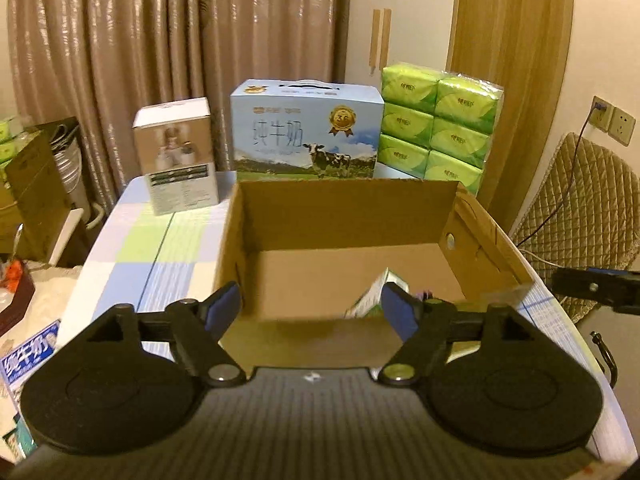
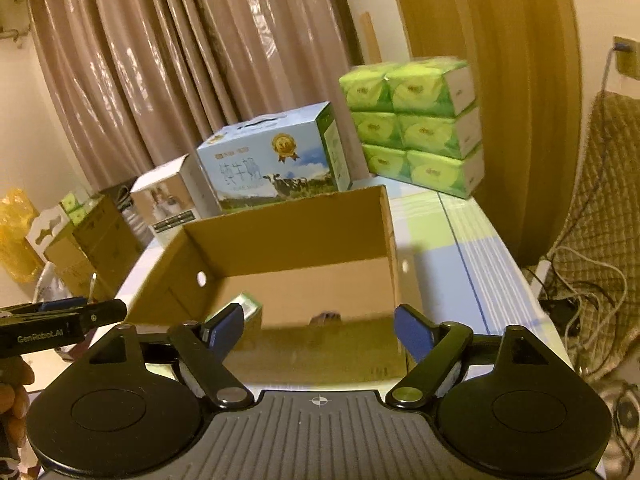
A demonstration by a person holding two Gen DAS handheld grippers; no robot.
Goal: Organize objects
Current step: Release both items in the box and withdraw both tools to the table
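An open-topped cardboard box (image 1: 344, 216) (image 2: 296, 232) stands on the checked tablecloth. A small green-and-white carton (image 1: 374, 294) (image 2: 246, 304) lies inside it against the near wall, partly hidden by my fingers. My left gripper (image 1: 312, 300) hovers over the box's near edge, open with nothing between its blue pads. My right gripper (image 2: 320, 318) is open over the same edge, further right, and also empty. Each gripper shows at the margin of the other's view: the right one (image 1: 592, 288) and the left one (image 2: 60, 320), with a hand (image 2: 12, 396) below the latter.
Behind the box stand a blue milk case (image 1: 306, 136) (image 2: 272, 164), a stack of green tissue packs (image 1: 440, 120) (image 2: 416, 128) and a small white product box (image 1: 176, 156) (image 2: 168, 200). A quilted chair (image 1: 580, 220) with cables sits to the right. Cartons and clutter lie left of the table.
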